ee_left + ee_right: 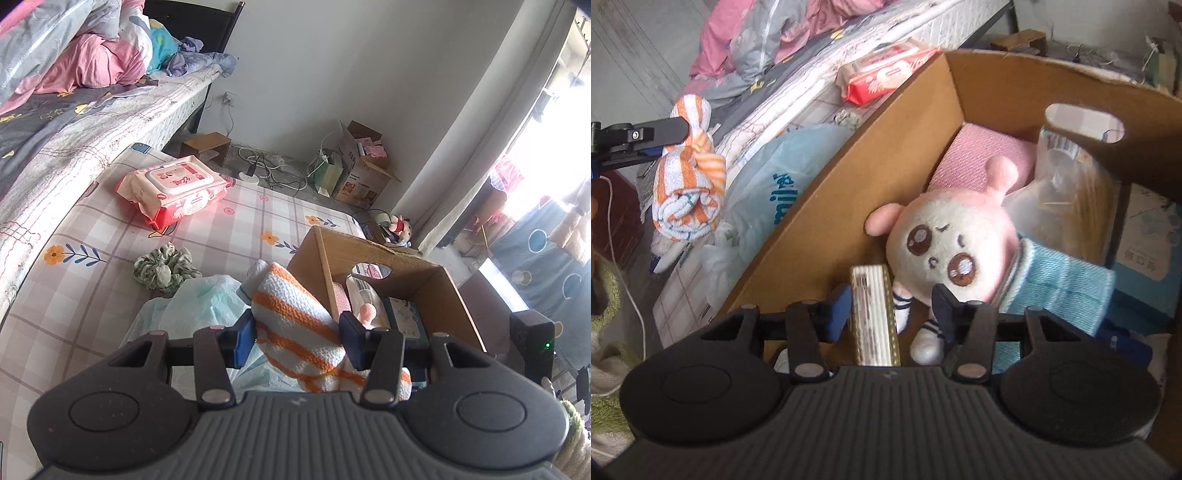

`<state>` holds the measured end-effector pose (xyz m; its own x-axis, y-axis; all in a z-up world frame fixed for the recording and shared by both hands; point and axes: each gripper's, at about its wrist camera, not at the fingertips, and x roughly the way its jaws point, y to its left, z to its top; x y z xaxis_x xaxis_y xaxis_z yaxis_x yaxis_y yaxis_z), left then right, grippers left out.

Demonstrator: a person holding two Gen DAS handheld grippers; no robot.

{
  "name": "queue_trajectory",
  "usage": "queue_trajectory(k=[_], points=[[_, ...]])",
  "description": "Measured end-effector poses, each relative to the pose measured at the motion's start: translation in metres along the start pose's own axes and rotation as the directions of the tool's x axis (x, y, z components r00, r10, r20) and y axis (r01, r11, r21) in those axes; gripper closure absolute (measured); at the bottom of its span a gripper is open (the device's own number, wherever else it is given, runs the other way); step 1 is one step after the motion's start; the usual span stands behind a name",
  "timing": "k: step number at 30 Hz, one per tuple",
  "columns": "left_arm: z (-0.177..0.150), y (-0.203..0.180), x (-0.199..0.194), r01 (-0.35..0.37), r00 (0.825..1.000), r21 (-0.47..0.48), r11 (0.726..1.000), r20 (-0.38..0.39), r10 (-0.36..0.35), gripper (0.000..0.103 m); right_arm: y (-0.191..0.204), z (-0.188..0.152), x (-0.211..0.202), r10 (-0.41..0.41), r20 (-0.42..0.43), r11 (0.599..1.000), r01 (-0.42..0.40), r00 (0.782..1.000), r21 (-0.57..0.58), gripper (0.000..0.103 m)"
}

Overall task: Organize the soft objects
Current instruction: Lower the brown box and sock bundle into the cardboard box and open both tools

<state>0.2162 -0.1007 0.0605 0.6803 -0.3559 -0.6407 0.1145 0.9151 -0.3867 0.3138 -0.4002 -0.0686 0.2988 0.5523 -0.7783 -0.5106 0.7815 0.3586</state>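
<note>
While the left gripper (297, 338) is clamped on a rolled orange-and-white striped towel (295, 314), holding it in the air beside the open cardboard box (436, 273), the step in hand looks like carrying that towel over to be packed. From the right wrist view the towel (689, 177) hangs clear of the mattress (240, 221), outside the box's near wall (849, 184) and well apart from what already lies inside. The right gripper (892, 306) has its jaws apart and holds nothing; it hovers over the near end of the box, above a pink-and-white plush toy (956, 247) and a slim cream packet (873, 314) that stands between its fingers without being gripped. A pink cloth (982, 147) and a folded blue cloth (1056, 291) also sit in the box. Still out on the mattress are a green scrunchie (168, 267), a pale plastic bag (207, 302) and a red pack of wipes (173, 192). Next, I judge, the towel has to clear the box's rim and come down into a free spot, likely near the pink cloth, before the jaws let go; the right gripper may need to move aside.
</note>
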Motion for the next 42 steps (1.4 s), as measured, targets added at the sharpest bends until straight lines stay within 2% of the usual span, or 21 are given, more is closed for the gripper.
queue_trajectory(k=[4, 6, 8, 11, 13, 15, 19, 22, 24, 27, 30, 35, 39, 42], points=[[-0.003, -0.006, 0.003, 0.010, 1.000, 0.009, 1.000, -0.010, -0.009, 0.053, -0.002, -0.015, -0.011, -0.059, 0.052, 0.998, 0.058, 0.997, 0.017, 0.059], [-0.005, -0.010, 0.003, 0.014, 1.000, 0.015, 1.000, -0.012, -0.014, 0.053, -0.002, -0.022, -0.007, -0.066, 0.039, 0.998, 0.065, 0.997, 0.016, 0.067], [-0.007, -0.013, 0.002, 0.016, 1.000, 0.021, 1.000, -0.012, -0.016, 0.053, -0.005, -0.028, 0.001, -0.065, 0.014, 0.997, 0.064, 0.998, 0.040, 0.070], [-0.008, -0.015, -0.001, 0.018, 1.000, 0.028, 0.999, -0.010, -0.018, 0.053, -0.010, -0.036, 0.010, -0.008, -0.011, 0.994, 0.010, 1.000, 0.112, 0.074], [-0.010, -0.017, -0.002, 0.020, 1.000, 0.028, 0.999, -0.010, -0.020, 0.053, -0.008, -0.037, 0.011, 0.032, -0.004, 0.993, -0.032, 0.999, 0.112, 0.077], [-0.011, -0.019, -0.003, 0.021, 1.000, 0.028, 0.999, -0.010, -0.021, 0.053, -0.004, -0.036, 0.012, 0.053, -0.002, 0.992, -0.053, 0.999, 0.111, 0.076], [-0.012, -0.024, -0.005, 0.030, 0.999, 0.044, 0.999, -0.012, -0.029, 0.053, 0.004, -0.032, 0.009, 0.013, 0.002, 0.995, -0.013, 1.000, 0.101, 0.074], [-0.013, -0.033, -0.003, 0.053, 0.998, 0.071, 0.996, -0.023, -0.052, 0.053, 0.004, -0.034, -0.021, -0.010, 0.104, 0.990, -0.005, 0.994, 0.143, 0.061], [-0.015, -0.043, 0.001, 0.081, 0.996, 0.097, 0.992, -0.042, -0.077, 0.053, 0.003, -0.042, -0.051, -0.046, 0.205, 0.983, 0.007, 0.978, 0.185, 0.050], [-0.023, -0.068, 0.015, 0.142, 0.986, 0.163, 0.976, -0.112, -0.124, 0.053, 0.005, -0.065, -0.098, -0.141, 0.332, 0.965, 0.055, 0.933, 0.258, 0.044], [-0.036, -0.097, 0.034, 0.199, 0.970, 0.236, 0.951, -0.185, -0.157, 0.053, 0.011, -0.096, -0.133, -0.217, 0.404, 0.944, 0.085, 0.889, 0.319, 0.040], [-0.071, -0.135, 0.073, 0.238, 0.944, 0.313, 0.920, -0.298, -0.143, 0.053, 0.020, -0.154, -0.164, -0.303, 0.437, 0.903, 0.109, 0.847, 0.415, 0.039], [-0.095, -0.149, 0.101, 0.218, 0.928, 0.370, 0.903, -0.364, -0.075, 0.053, 0.027, -0.189, -0.177, -0.363, 0.451, 0.876, 0.133, 0.815, 0.463, 0.037], [-0.108, -0.153, 0.116, 0.206, 0.916, 0.414, 0.887, -0.401, -0.025, 0.052, 0.027, -0.206, -0.183, -0.385, 0.458, 0.862, 0.136, 0.801, 0.488, 0.036]])
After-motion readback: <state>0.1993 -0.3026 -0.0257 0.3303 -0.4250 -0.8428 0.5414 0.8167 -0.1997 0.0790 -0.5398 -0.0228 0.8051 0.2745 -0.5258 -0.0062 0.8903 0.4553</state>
